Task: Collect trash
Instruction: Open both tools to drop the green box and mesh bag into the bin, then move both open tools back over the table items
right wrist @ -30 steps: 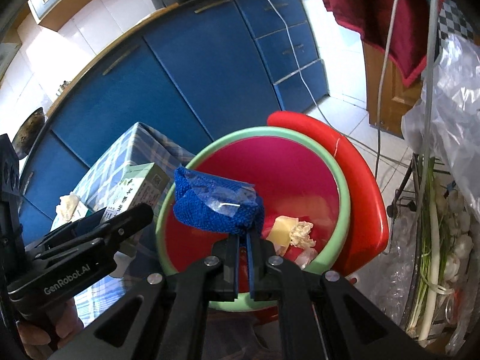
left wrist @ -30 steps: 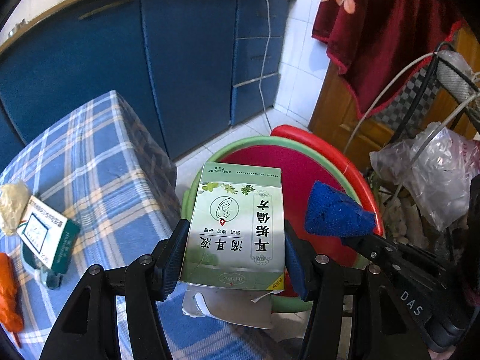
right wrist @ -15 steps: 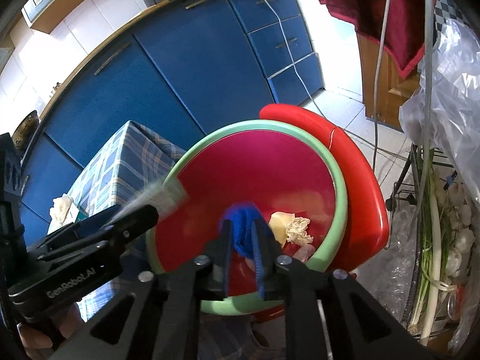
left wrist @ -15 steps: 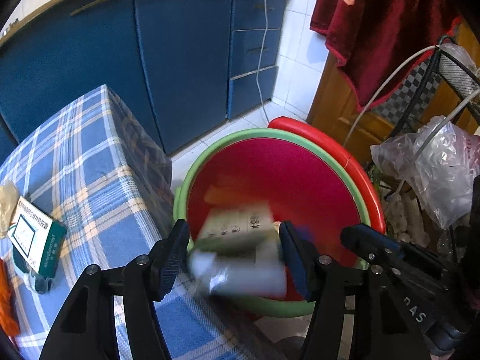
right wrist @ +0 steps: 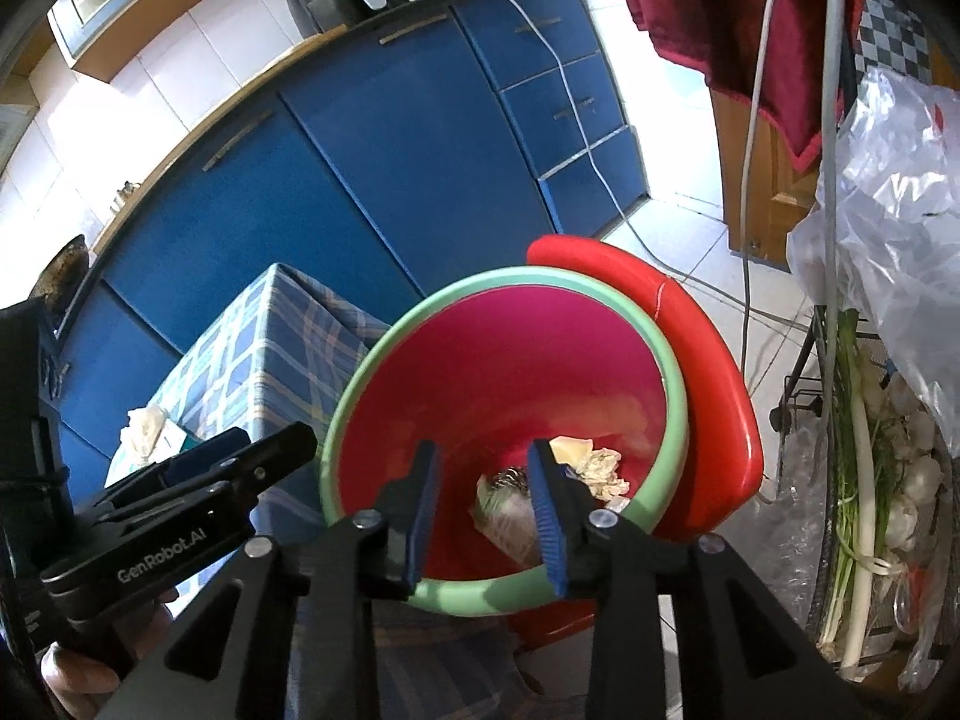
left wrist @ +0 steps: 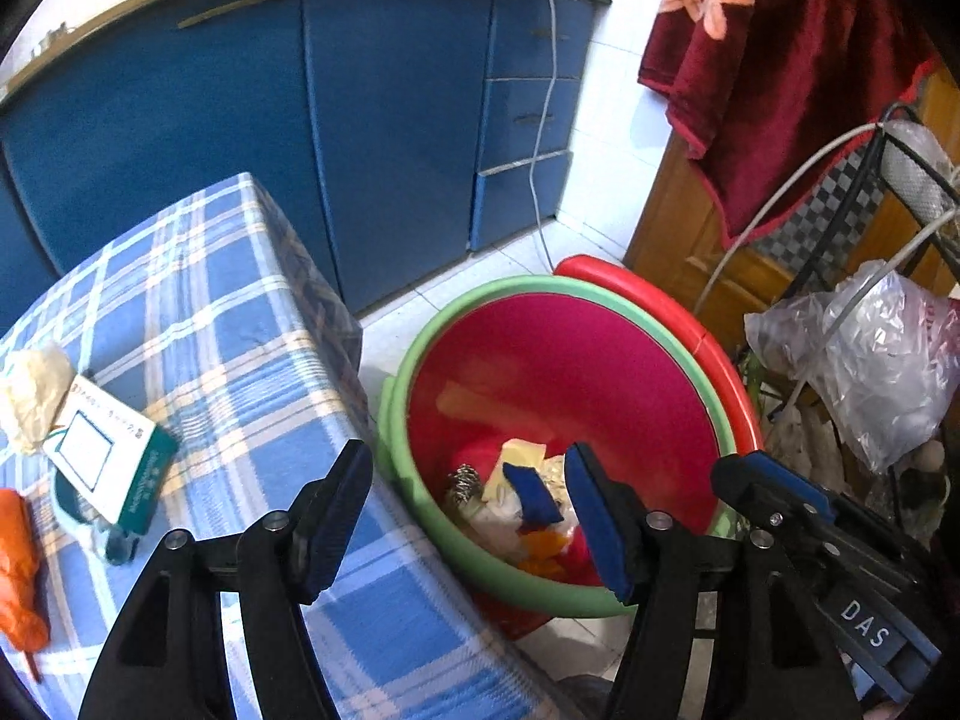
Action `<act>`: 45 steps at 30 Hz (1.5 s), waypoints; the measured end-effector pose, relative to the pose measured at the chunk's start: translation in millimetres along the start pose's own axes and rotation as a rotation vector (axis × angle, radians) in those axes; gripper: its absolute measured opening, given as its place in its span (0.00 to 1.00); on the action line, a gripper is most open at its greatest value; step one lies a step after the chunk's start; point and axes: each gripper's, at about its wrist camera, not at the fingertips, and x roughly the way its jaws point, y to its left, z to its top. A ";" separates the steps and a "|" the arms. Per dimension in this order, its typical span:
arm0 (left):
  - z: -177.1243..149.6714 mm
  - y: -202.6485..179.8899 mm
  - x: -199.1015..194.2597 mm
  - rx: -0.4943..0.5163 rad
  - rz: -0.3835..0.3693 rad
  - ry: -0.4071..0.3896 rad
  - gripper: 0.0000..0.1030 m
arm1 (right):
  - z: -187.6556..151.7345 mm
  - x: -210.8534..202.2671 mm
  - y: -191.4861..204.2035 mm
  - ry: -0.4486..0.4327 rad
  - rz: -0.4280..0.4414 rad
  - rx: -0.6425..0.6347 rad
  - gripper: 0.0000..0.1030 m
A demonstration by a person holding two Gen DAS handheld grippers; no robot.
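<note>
Trash sits at the bottom of the red bin [left wrist: 576,360], which has a green rim and stands on the tiled floor just beside the bench [left wrist: 240,324]. Visible in the heap: a blue cloth [left wrist: 531,495], a pale yellow scrap [left wrist: 516,456], a metal scouring pad [left wrist: 465,480], crumpled white paper [right wrist: 603,468] and orange pieces. A pale box-like item lies among them in the right wrist view, too blurred to identify.

Left claw [left wrist: 468,519] hangs over the near rim of the bin and the bench edge, jaws spread wide and having just been opening; nothing is between its pads. Right claw [right wrist: 483,510] hangs over the bin interior, jaws parted to a moderate gap and having just been opening; nothing is pinched, the trash showing through the gap lies below in the bin.

A second red basin [right wrist: 702,396] leans behind the bin, touching its rim. On the bench, covered in a blue plaid cloth, remain a green-and-white carton [left wrist: 111,456], a crumpled cream wrapper [left wrist: 33,396] just beside it, and an orange item [left wrist: 18,576] at the left edge.

Beyond stand blue cabinets [left wrist: 372,120] with a white cable [left wrist: 543,120] hanging down their front. A dark red towel [left wrist: 774,66] hangs at upper right over a wooden door. At right, a wire rack holds a clear plastic bag [left wrist: 882,360], scallions [right wrist: 855,468] and garlic bulbs.
</note>
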 end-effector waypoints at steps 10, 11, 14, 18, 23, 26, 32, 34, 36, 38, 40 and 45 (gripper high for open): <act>-7.2 20.1 -28.4 -0.053 0.011 -0.038 0.66 | -2.6 -17.9 17.8 -0.029 0.019 -0.022 0.42; -8.5 22.9 -32.8 -0.059 0.014 -0.044 0.66 | -3.2 -20.3 21.0 -0.032 0.023 -0.027 0.44; -12.4 28.2 -42.4 -0.070 0.020 -0.057 0.66 | -4.4 -25.1 28.1 -0.038 0.032 -0.037 0.45; -18.0 38.9 -58.6 -0.089 0.033 -0.079 0.66 | -6.7 -32.1 39.9 -0.046 0.047 -0.055 0.48; -26.0 51.9 -75.7 -0.110 0.052 -0.097 0.66 | -10.6 -37.9 56.9 -0.048 0.067 -0.082 0.52; -32.1 61.4 -86.7 -0.128 0.063 -0.104 0.66 | -12.9 -41.4 68.2 -0.049 0.080 -0.103 0.54; -41.2 80.3 -106.8 -0.160 0.086 -0.126 0.66 | -18.6 -44.9 90.5 -0.048 0.101 -0.145 0.54; -44.1 85.8 -112.0 -0.171 0.096 -0.130 0.66 | -20.9 -45.8 99.3 -0.048 0.109 -0.164 0.55; -47.7 94.7 -118.5 -0.187 0.108 -0.136 0.66 | -23.0 -46.1 106.3 -0.046 0.115 -0.178 0.55; -50.7 101.3 -123.3 -0.200 0.117 -0.141 0.66 | -25.0 -46.8 111.5 -0.044 0.121 -0.188 0.55; -55.4 111.1 -129.5 -0.218 0.135 -0.145 0.66 | -26.6 -46.7 119.7 -0.041 0.129 -0.202 0.55; -64.7 135.0 -142.4 -0.257 0.166 -0.158 0.66 | -30.4 -47.0 138.3 -0.036 0.149 -0.234 0.57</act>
